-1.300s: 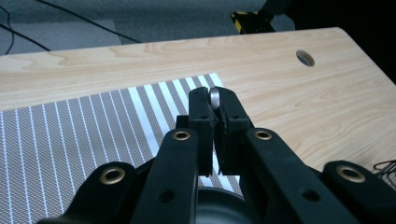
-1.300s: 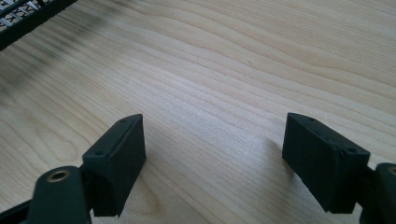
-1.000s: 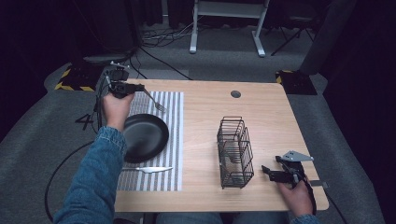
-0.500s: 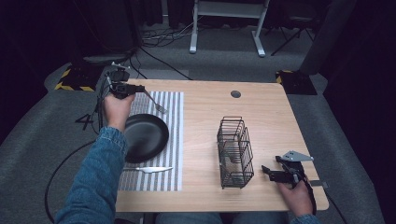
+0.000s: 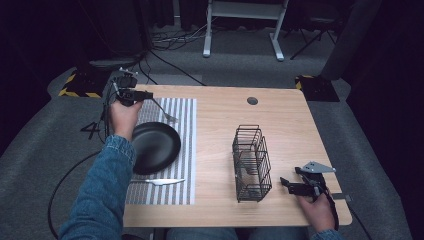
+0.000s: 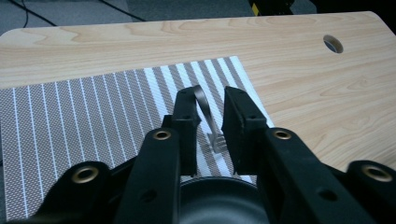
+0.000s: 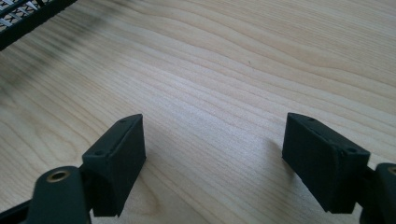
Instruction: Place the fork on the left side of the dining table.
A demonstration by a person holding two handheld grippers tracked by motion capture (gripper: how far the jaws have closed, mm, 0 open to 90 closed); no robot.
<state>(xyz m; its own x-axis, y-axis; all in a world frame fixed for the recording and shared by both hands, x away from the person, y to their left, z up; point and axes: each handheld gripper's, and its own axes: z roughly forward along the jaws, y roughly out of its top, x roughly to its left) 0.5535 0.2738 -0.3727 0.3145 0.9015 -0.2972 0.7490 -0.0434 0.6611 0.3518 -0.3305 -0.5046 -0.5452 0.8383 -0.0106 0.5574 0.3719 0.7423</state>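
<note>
A person's left hand holds my left gripper (image 5: 148, 94) above the far left of the table, shut on the handle of a metal fork (image 5: 163, 112). The fork slants down over the striped placemat (image 5: 182, 130), its tines in the air just beyond the black plate (image 5: 152, 147). In the left gripper view the fork (image 6: 216, 140) runs down between the jaws, with the plate's rim (image 6: 219, 205) below. My right gripper (image 5: 286, 183) rests low at the near right, open, beside the wire basket (image 5: 251, 162). Its jaws stand wide apart over bare wood (image 7: 212, 123).
A silver knife (image 5: 157, 181) lies on the placemat near the front edge, just below the plate. The wooden table (image 5: 290, 125) has a round cable hole (image 5: 252, 100) at the back. Cables trail over the grey floor to the left.
</note>
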